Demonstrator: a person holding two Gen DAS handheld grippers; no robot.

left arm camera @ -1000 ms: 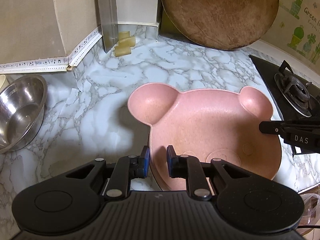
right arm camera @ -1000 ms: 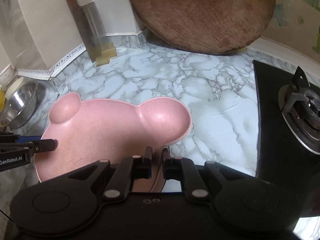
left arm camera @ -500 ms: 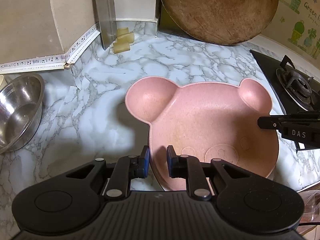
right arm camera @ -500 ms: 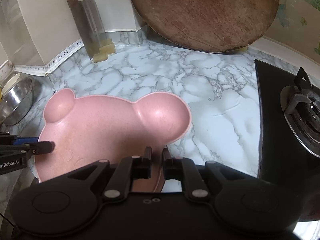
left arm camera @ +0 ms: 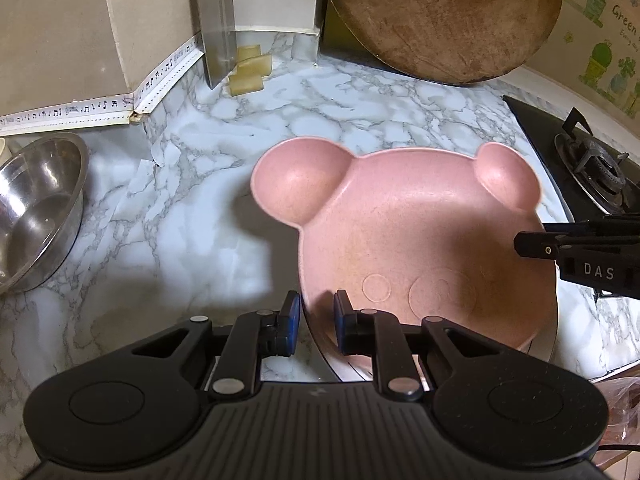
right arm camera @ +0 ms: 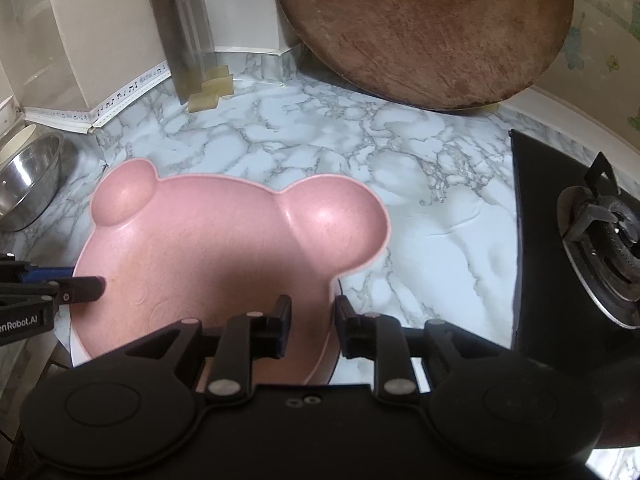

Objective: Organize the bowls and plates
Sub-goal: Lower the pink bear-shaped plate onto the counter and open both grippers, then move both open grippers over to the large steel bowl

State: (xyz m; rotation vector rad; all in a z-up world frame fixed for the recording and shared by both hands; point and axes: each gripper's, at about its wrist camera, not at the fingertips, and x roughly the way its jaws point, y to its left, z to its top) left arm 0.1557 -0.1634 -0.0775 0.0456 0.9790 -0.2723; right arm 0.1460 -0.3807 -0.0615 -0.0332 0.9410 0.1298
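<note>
A pink bear-shaped plate (left arm camera: 420, 240) with two round ears shows in both wrist views (right arm camera: 224, 248). It appears to rest on another dish whose pale rim (left arm camera: 554, 332) shows beneath it. My left gripper (left arm camera: 313, 326) is shut on the plate's left rim, one finger inside and one outside. My right gripper (right arm camera: 310, 326) straddles the plate's right rim below the ear, its jaws a little wider apart than before. Each gripper shows side-on in the other's view, the right (left arm camera: 532, 245) and the left (right arm camera: 80, 289).
A steel bowl (left arm camera: 36, 208) sits at the left on the marble counter (left arm camera: 360, 120). A round wooden board (left arm camera: 444, 16) leans on the back wall. A cleaver (left arm camera: 216, 20) stands by yellow blocks (left arm camera: 248, 72). A gas stove (right arm camera: 580, 240) lies to the right.
The plate has moved slightly up and away in both views. My right gripper's jaws have spread a little wider around the rim. The left gripper keeps its hold.
</note>
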